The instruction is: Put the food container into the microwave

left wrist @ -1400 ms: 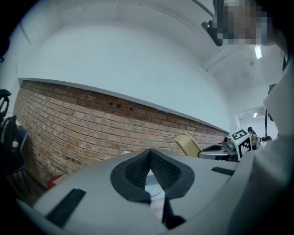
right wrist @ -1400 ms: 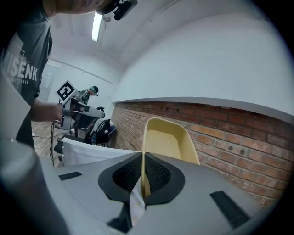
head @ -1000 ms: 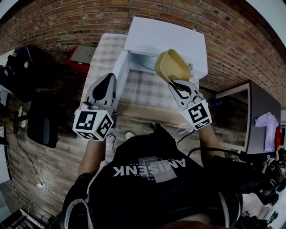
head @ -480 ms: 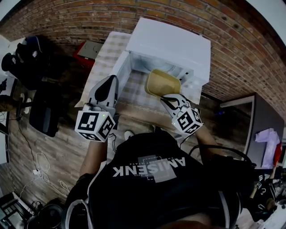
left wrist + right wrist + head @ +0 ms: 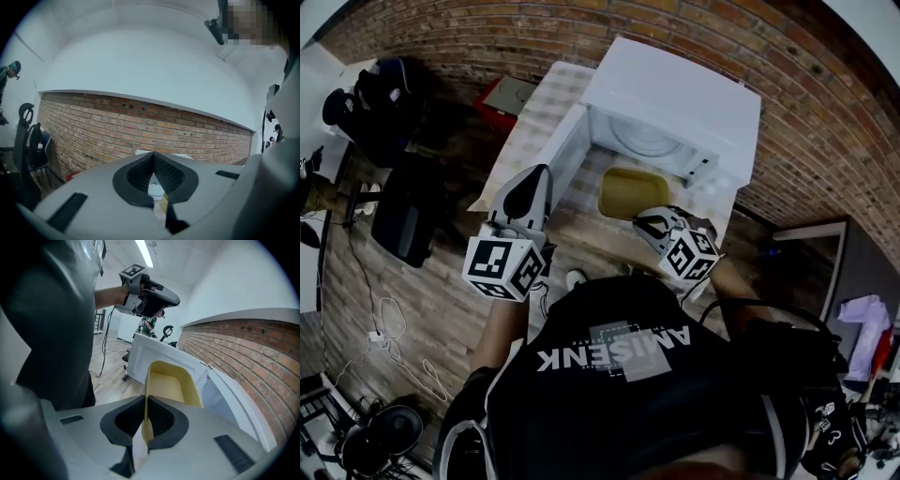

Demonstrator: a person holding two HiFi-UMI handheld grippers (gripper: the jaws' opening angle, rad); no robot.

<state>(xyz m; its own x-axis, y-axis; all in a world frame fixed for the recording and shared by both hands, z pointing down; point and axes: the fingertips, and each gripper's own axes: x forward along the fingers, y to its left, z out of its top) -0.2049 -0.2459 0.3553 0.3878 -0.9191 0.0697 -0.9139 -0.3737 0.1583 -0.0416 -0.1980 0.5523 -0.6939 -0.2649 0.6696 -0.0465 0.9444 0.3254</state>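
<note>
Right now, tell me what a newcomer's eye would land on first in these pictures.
The yellow food container stands out first, pinched by its rim in the right gripper's jaws, just in front of the white microwave with its door swung open. Next comes the left gripper, jaws together and empty, raised beside that door, with the red brick wall behind everything.

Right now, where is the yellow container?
Head view, centre: the yellow container is just before the open microwave, its near rim pinched by the right hand-held gripper.
</note>
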